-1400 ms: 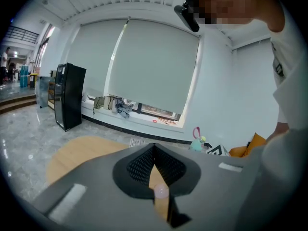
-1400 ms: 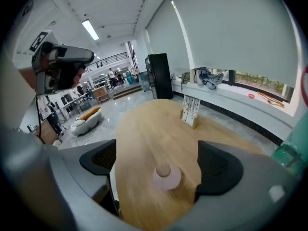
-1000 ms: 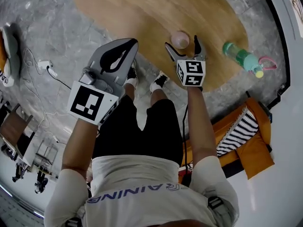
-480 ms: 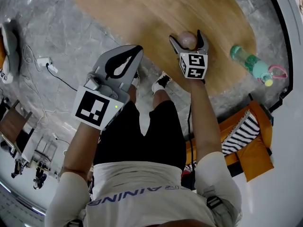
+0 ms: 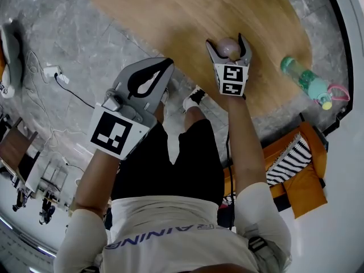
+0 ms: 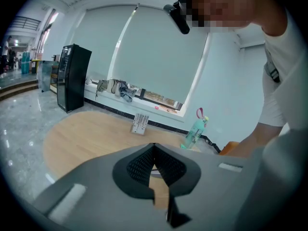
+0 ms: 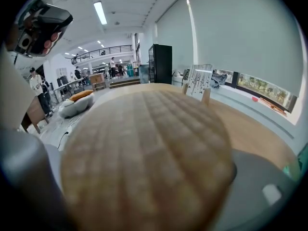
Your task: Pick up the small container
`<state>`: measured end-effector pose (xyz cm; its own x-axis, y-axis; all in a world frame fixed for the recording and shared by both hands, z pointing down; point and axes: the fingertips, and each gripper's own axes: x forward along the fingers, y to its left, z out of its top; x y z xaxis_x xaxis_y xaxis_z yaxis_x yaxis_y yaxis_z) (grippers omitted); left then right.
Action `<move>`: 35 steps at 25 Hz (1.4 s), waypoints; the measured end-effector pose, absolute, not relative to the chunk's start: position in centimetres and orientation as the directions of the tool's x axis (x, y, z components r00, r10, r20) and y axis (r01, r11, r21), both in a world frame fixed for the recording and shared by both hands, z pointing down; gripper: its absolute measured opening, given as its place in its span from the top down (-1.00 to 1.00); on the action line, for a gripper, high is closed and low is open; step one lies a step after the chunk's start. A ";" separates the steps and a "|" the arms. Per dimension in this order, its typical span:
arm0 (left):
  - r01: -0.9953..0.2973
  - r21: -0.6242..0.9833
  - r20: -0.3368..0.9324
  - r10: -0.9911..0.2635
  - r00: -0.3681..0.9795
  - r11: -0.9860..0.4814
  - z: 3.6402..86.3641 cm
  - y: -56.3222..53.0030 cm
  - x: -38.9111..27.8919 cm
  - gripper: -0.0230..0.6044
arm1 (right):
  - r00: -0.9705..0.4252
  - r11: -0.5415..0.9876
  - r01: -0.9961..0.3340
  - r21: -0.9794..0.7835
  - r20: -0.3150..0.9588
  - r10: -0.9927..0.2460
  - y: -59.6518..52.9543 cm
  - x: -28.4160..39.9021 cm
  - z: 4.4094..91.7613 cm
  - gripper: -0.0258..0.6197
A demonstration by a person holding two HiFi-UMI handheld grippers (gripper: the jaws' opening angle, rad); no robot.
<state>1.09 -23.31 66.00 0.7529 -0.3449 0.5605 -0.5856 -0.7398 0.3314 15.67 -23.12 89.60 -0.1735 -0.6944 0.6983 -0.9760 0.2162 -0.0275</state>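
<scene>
Head view: the right tongs (image 5: 227, 42) reach out over the near part of the wooden counter (image 5: 165, 16). The small container (image 5: 229, 48), round and pinkish-tan, sits between the two prongs. The tongs are closing on it. One prong stands on its left and one on its right, and a firm clamp cannot be confirmed. From above I cannot tell whether the container rests on the counter or is just clear of it.

Right gripper view: the container fills almost the whole frame, close up and blurred, with a ribbed surface. Grey parts of the tongs show at the lower right and a dark part at the left.

The left tongs (image 5: 163, 67) are held nearer the body and to the left, over the grey marble floor (image 5: 68, 38) and clear of the counter edge. In the left gripper view the prongs meet at the tips, clenched, with nothing between them.

Other items: a green bottle (image 5: 305, 79) with a pink loop at its cap is at the right end of the counter, well apart from the container. An orange chair (image 5: 311, 182) with a striped cushion (image 5: 287, 164) stands on the right, near the body. A white plug and cable (image 5: 52, 73) lie on the floor at the left.
</scene>
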 end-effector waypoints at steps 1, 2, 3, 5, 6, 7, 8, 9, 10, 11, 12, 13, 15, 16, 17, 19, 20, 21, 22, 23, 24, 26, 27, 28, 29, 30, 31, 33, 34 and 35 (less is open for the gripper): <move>-0.585 0.332 0.561 -0.344 0.753 -0.740 66.1 -23.3 1.1 0.93 | -0.169 0.212 -0.977 -0.026 0.700 -0.694 -23.2 15.6 89.6 -0.52; -0.584 0.333 0.561 -0.342 0.754 -0.740 66.2 -23.3 1.1 0.93 | -0.166 0.208 -0.978 -0.026 0.702 -0.693 -23.4 15.5 89.6 -0.52; -0.584 0.336 0.560 -0.341 0.755 -0.739 66.2 -23.2 1.1 0.93 | -0.163 0.206 -0.978 -0.025 0.704 -0.691 -23.6 15.4 89.5 -0.52; -0.585 0.345 0.560 -0.339 0.756 -0.735 66.2 -23.2 1.1 0.93 | -0.162 0.210 -0.977 -0.021 0.710 -0.685 -24.1 15.0 89.4 -0.49; -0.586 0.348 0.560 -0.338 0.756 -0.732 66.3 -23.1 1.1 0.93 | -0.163 0.212 -0.977 -0.019 0.711 -0.684 -24.2 14.9 89.4 -0.48; -0.587 0.352 0.561 -0.338 0.756 -0.729 66.3 -23.1 1.1 0.93 | -0.162 0.212 -0.977 -0.019 0.712 -0.684 -24.3 14.9 89.4 -0.45; -0.589 0.355 0.561 -0.339 0.756 -0.726 66.4 -23.1 1.1 0.93 | -0.161 0.211 -0.977 -0.019 0.712 -0.684 -24.4 14.9 89.5 -0.42; -0.590 0.357 0.560 -0.340 0.755 -0.724 66.5 -23.1 1.1 0.93 | -0.159 0.210 -0.978 -0.018 0.713 -0.683 -24.3 15.0 89.5 -0.42; -0.592 0.358 0.560 -0.341 0.755 -0.722 66.5 -23.0 1.0 0.93 | -0.158 0.210 -0.978 -0.017 0.715 -0.680 -24.3 15.0 89.6 -0.42; -0.593 0.358 0.559 -0.343 0.755 -0.721 66.5 -23.0 1.0 0.93 | -0.159 0.211 -0.977 -0.016 0.718 -0.678 -24.2 15.1 89.6 -0.42; -0.594 0.359 0.559 -0.344 0.754 -0.720 66.6 -23.0 0.9 0.93 | -0.161 0.213 -0.977 -0.018 0.720 -0.676 -24.2 15.1 89.6 -0.42; -0.595 0.360 0.559 -0.345 0.754 -0.718 66.6 -23.0 0.9 0.93 | -0.164 0.213 -0.977 -0.023 0.721 -0.674 -24.1 15.0 89.6 -0.43; -0.596 0.367 0.559 -0.343 0.755 -0.714 66.7 -23.0 0.8 0.93 | -0.166 0.202 -0.979 -0.039 0.724 -0.670 -24.0 15.1 89.6 -0.43; -0.596 0.371 0.558 -0.342 0.756 -0.713 66.7 -22.9 0.8 0.93 | -0.165 0.194 -0.980 -0.044 0.724 -0.669 -24.0 15.2 89.6 -0.43; -0.594 0.373 0.557 -0.340 0.758 -0.713 66.7 -22.8 0.9 0.93 | -0.163 0.188 -0.981 -0.047 0.724 -0.671 -24.1 15.2 89.6 -0.43; -0.588 0.373 0.556 -0.335 0.761 -0.717 66.7 -22.6 1.0 0.93 | -0.161 0.183 -0.982 -0.048 0.721 -0.674 -24.2 15.3 89.5 -0.43; -0.588 0.373 0.558 -0.333 0.760 -0.718 66.7 -22.4 1.0 0.93 | -0.160 0.180 -0.982 -0.050 0.720 -0.675 -24.2 15.3 89.5 -0.43; -0.590 0.373 0.559 -0.334 0.759 -0.716 66.8 -22.4 0.9 0.93 | -0.159 0.175 -0.983 -0.053 0.720 -0.675 -24.2 15.3 89.5 -0.42; -0.592 0.373 0.557 -0.338 0.759 -0.714 66.8 -22.3 0.8 0.93 | -0.158 0.171 -0.984 -0.055 0.719 -0.677 -24.1 15.4 89.4 -0.42; -0.595 0.370 0.550 -0.348 0.759 -0.714 66.9 -22.4 0.6 0.93 | -0.158 0.170 -0.984 -0.055 0.717 -0.679 -24.1 15.4 89.4 -0.42; -0.597 0.365 0.541 -0.360 0.761 -0.714 66.9 -22.5 0.5 0.93 | -0.158 0.172 -0.984 -0.054 0.713 -0.683 -24.0 15.4 89.3 -0.42; -0.599 0.357 0.526 -0.375 0.763 -0.717 66.8 -22.6 0.3 0.93 | -0.160 0.177 -0.983 -0.050 0.707 -0.689 -24.0 15.3 88.9 -0.42; -0.600 0.355 0.523 -0.379 0.763 -0.717 66.7 -22.6 0.2 0.93 | -0.161 0.178 -0.983 -0.049 0.705 -0.691 -24.0 15.3 88.7 -0.42; -0.601 0.353 0.522 -0.383 0.762 -0.716 66.5 -22.7 0.1 0.93 | -0.161 0.177 -0.983 -0.050 0.704 -0.692 -24.0 15.2 88.4 -0.42; -0.603 0.352 0.520 -0.386 0.762 -0.716 66.3 -22.7 -0.1 0.93 | -0.162 0.176 -0.983 -0.052 0.702 -0.694 -23.9 15.0 88.0 -0.42; -0.604 0.351 0.517 -0.389 0.762 -0.716 66.0 -22.7 -0.1 0.93 | -0.163 0.177 -0.983 -0.054 0.699 -0.696 -23.8 14.9 87.6 -0.42; -0.604 0.349 0.513 -0.392 0.763 -0.717 65.7 -22.7 -0.2 0.93 | -0.166 0.179 -0.982 -0.055 0.694 -0.700 -23.8 14.8 87.1 -0.42; -0.601 0.343 0.501 -0.400 0.767 -0.722 65.0 -22.8 0.0 0.93 | -0.170 0.182 -0.982 -0.055 0.682 -0.711 -23.9 14.7 85.8 -0.42; -0.599 0.339 0.494 -0.405 0.770 -0.726 64.5 -22.9 0.1 0.93 | -0.170 0.181 -0.982 -0.055 0.676 -0.717 -24.0 14.7 85.1 -0.42; -0.598 0.336 0.488 -0.409 0.771 -0.728 64.1 -22.9 0.1 0.93 | -0.170 0.177 -0.983 -0.058 0.669 -0.723 -23.9 14.7 84.3 -0.42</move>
<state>0.11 -22.91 64.07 0.7713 -0.4091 0.4875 -0.5981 -0.7278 0.3356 14.72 -23.92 84.26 -0.1698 -0.7234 0.6693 -0.9825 0.1770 -0.0580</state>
